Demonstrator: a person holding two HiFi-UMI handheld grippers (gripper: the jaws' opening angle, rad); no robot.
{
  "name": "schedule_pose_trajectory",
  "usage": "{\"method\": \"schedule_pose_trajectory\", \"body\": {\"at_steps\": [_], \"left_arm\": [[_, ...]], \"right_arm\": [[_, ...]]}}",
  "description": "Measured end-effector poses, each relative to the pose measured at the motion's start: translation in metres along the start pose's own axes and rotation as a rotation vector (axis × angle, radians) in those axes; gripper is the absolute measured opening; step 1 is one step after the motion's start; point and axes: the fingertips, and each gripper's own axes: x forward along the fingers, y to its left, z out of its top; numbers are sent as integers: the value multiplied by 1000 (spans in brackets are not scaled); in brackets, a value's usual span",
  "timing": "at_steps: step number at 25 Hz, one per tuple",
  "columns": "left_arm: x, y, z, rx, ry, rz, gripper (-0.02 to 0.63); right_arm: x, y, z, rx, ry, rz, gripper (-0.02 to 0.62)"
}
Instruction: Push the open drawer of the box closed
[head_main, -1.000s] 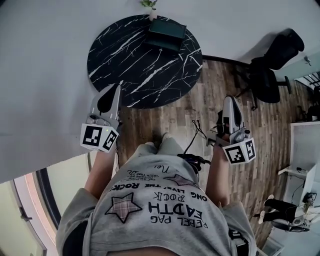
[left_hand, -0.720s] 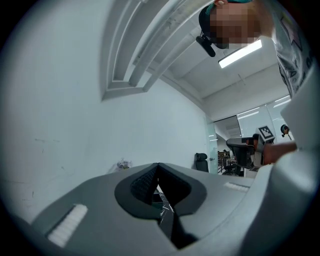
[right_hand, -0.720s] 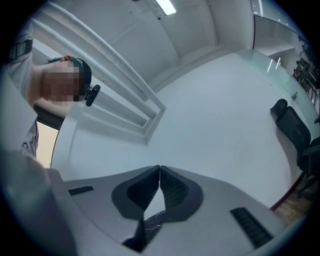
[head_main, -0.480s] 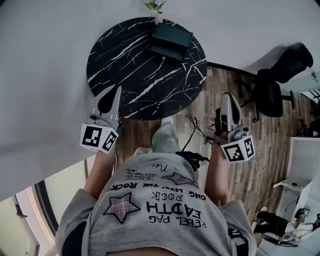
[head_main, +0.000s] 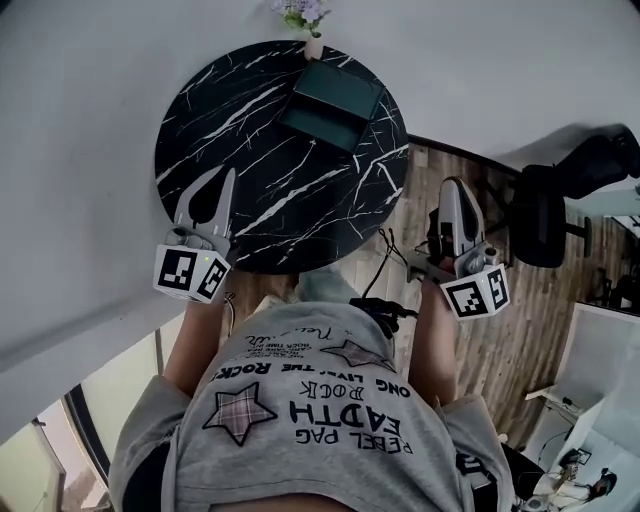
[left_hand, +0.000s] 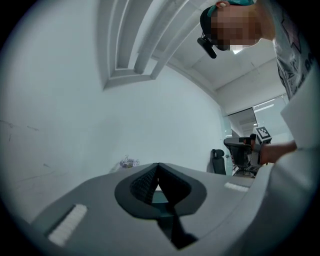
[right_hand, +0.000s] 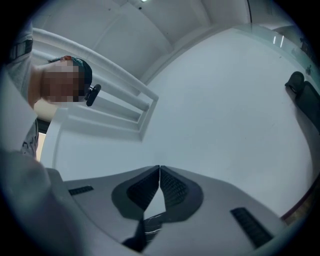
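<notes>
Now both your grippers are clenched on nothing. Your left gripper (head_main: 229, 173) hangs over the near left rim of the round black bench (head_main: 215, 110), and your right gripper (head_main: 455, 183) over the wooden floor (head_main: 500, 340) just beside it. The green box (head_main: 343, 88) sits at the bench's far edge, near a small vase (head_main: 313, 46), well apart from both.

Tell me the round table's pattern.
The table is black with white marble veins; head view.
</notes>
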Motion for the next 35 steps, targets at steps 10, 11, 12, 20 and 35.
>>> {"method": "schedule_pose_trajectory", "body": {"at_steps": [10, 11, 12, 20, 35], "left_arm": [[84, -3, -18, -56, 39, 57, 9], [89, -4, -20, -56, 42, 61, 9], [92, -5, -23, -54, 49, 62, 9], [117, -9, -53, -63, 142, 24, 9], [144, 3, -92, -43, 183, -36, 9]], "right_arm": [[69, -94, -14, 43, 116, 101, 12], [75, -100, -15, 47, 119, 108, 12], [79, -105, -17, 50, 121, 113, 12], [94, -135, -42, 95, 175, 99, 12], [106, -151, -67, 110, 190, 32, 12]]}}
